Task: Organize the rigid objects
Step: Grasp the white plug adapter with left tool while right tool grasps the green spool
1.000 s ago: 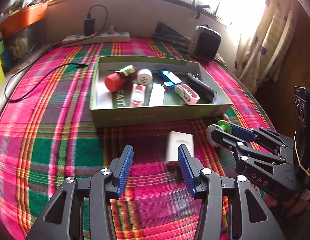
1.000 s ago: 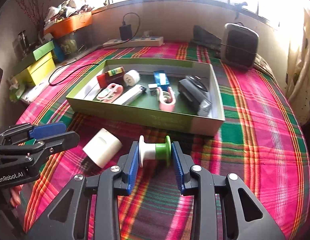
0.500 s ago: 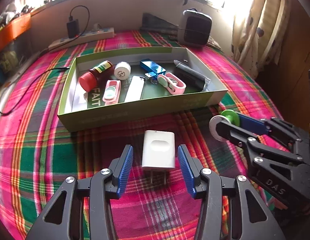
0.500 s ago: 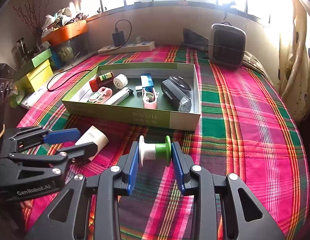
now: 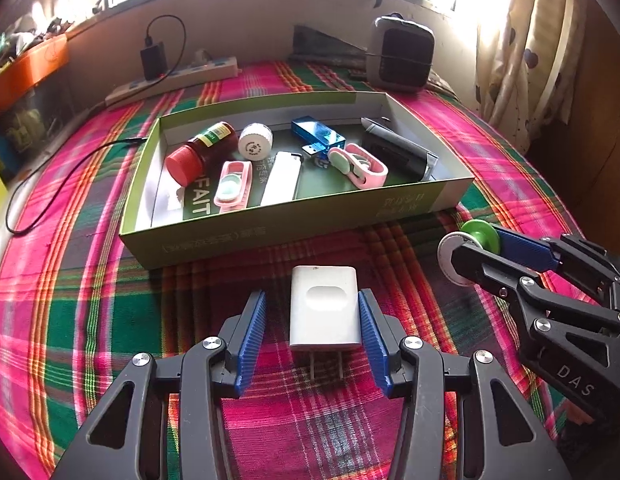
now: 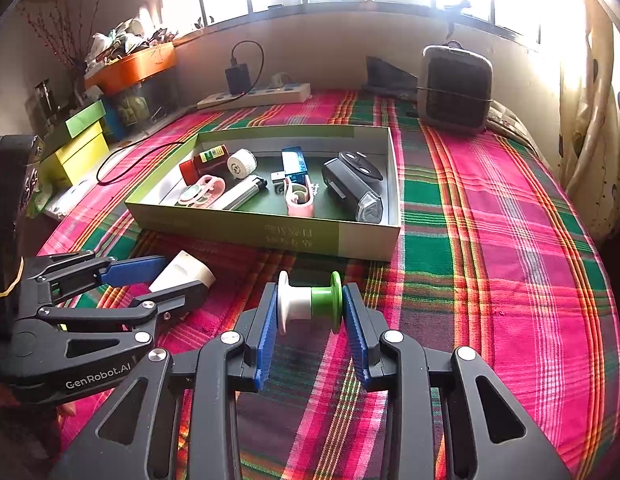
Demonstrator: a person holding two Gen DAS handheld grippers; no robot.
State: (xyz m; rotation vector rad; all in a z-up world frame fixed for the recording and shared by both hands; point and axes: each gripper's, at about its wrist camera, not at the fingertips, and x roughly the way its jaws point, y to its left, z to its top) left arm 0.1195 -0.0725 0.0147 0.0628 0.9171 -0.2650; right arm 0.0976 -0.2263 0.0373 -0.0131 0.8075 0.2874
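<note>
Plaid bedspread (image 5: 90, 300) carries the white plastic charger plug (image 5: 324, 308), straddled by the wide-open left hand-held gripper (image 5: 312, 336) for pickup; the right hand-held gripper (image 6: 310, 320) clamps a white-and-green spool (image 6: 310, 302), likely bound for the green cardboard box (image 5: 294, 226).

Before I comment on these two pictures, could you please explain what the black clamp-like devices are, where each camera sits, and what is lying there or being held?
They are two hand-held grippers worked by a person, not robot arms. Each carries a fisheye camera looking forward along its two blue-padded fingers, so each picture shows its own gripper at the bottom and the other at the side.

In the left wrist view, the left gripper is open around a white charger plug lying on the plaid cloth. In the right wrist view, the right gripper is shut on a white and green spool.

Beyond sits a shallow green box holding a red-capped bottle, a white lighter, a blue USB stick and pink clips.
</note>
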